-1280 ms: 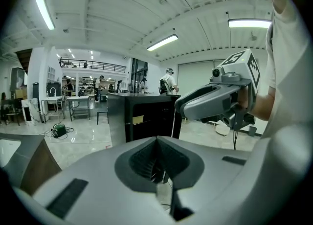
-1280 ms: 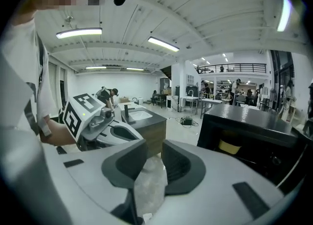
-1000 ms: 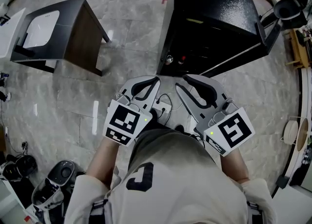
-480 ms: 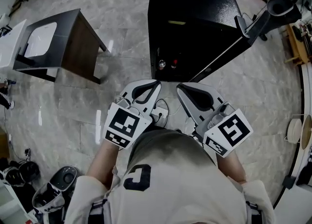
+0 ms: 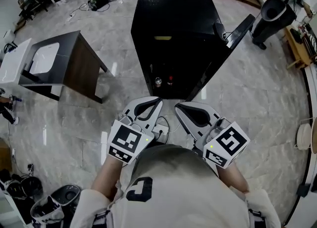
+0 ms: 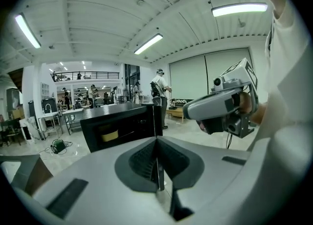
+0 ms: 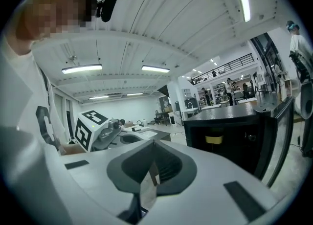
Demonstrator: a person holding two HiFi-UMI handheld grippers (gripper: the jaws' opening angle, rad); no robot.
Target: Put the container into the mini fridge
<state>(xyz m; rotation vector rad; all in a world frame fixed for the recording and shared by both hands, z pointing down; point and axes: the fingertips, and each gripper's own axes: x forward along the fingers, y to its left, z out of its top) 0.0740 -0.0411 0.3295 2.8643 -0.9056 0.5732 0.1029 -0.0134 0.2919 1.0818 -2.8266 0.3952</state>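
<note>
Read from the middle of the head view, the mini fridge [image 5: 173, 19] stands on the floor [image 5: 257, 103] at 12 o'clock, its door [image 5: 237, 32] swung out toward 2 o'clock. The container [image 5: 162, 37] sits inside the fridge, in its upper part; two small items [image 5: 158, 81] stand side by side lower in the same opening. A side table [image 5: 74, 71] stands at 9 to 10 o'clock, well apart from the fridge, with a tray [image 5: 43, 58] lying on it. Behind the table, at 11 o'clock, a cable bundle [image 5: 99, 1] lies on the floor. The left gripper [image 5: 157, 101] and right gripper [image 5: 178, 107] sit side by side at 6 o'clock, before the fridge's open front and apart from it
</note>
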